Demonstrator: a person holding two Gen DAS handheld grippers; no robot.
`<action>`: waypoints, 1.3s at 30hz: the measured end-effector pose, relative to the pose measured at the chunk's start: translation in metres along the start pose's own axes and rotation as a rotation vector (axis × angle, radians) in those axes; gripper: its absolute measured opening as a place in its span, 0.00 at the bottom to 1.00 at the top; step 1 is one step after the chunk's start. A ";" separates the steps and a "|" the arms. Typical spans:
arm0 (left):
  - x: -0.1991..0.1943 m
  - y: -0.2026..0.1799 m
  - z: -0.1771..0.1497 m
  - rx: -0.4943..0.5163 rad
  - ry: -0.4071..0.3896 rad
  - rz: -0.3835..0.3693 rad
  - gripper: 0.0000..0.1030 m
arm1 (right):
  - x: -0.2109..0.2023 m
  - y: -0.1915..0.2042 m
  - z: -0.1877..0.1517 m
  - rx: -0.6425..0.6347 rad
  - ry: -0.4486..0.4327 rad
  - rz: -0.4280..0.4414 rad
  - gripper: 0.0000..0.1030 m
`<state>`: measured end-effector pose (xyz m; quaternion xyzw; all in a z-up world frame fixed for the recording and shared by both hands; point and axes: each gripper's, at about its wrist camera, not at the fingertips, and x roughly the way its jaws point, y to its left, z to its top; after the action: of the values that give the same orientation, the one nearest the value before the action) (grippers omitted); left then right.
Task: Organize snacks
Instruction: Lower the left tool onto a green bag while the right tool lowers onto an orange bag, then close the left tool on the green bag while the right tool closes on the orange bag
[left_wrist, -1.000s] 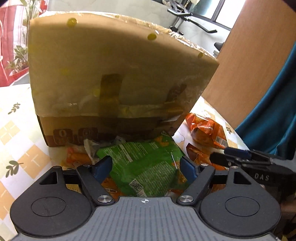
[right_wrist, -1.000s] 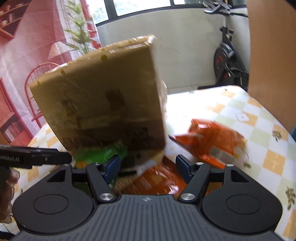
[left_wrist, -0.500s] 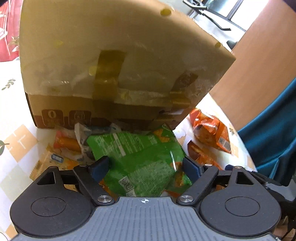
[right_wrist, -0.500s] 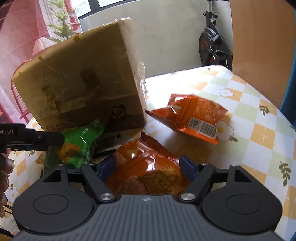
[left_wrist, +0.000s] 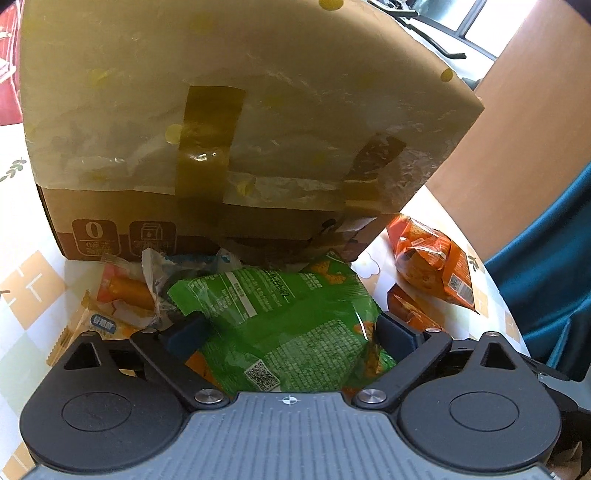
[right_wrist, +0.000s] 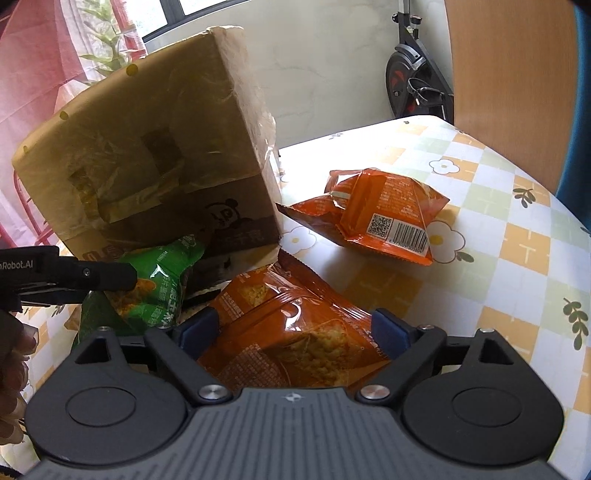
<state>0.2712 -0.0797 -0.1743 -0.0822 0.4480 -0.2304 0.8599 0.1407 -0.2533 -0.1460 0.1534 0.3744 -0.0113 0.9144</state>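
A large taped cardboard box (left_wrist: 229, 122) lies tipped over the snacks on the checked tablecloth. In front of it a green snack bag (left_wrist: 288, 306) lies between the pads of my left gripper (left_wrist: 291, 334), whose jaws are opening and do not press it. In the right wrist view an orange snack bag (right_wrist: 295, 325) lies between the pads of my right gripper (right_wrist: 293, 328), whose jaws are also opening. A second orange bag (right_wrist: 380, 218) lies further right. One finger of the left gripper (right_wrist: 92, 277) reaches over the green bag (right_wrist: 159, 280) beside the box (right_wrist: 147, 166).
Small pale snack packets (left_wrist: 118, 295) lie at the box's left corner, and two orange bags (left_wrist: 432, 266) to its right. The round table's edge (right_wrist: 554, 206) curves at the right. Behind stand a wooden panel (right_wrist: 509, 74) and an exercise bike (right_wrist: 413, 85).
Both grippers' jaws have spread wider. Both grippers have sunk closer to their bags, the green one on the left and the orange one on the right.
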 end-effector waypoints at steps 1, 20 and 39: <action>0.000 0.001 0.000 -0.003 0.000 -0.002 0.96 | 0.001 0.000 0.000 0.000 -0.001 -0.002 0.90; -0.025 0.009 0.000 0.016 -0.058 -0.040 0.76 | -0.010 -0.006 0.000 0.087 0.015 -0.036 0.91; -0.054 0.019 -0.001 0.020 -0.106 0.003 0.76 | 0.020 -0.001 0.004 0.127 0.062 -0.008 1.00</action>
<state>0.2502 -0.0375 -0.1423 -0.0852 0.3998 -0.2290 0.8834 0.1577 -0.2534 -0.1576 0.2098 0.4017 -0.0339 0.8908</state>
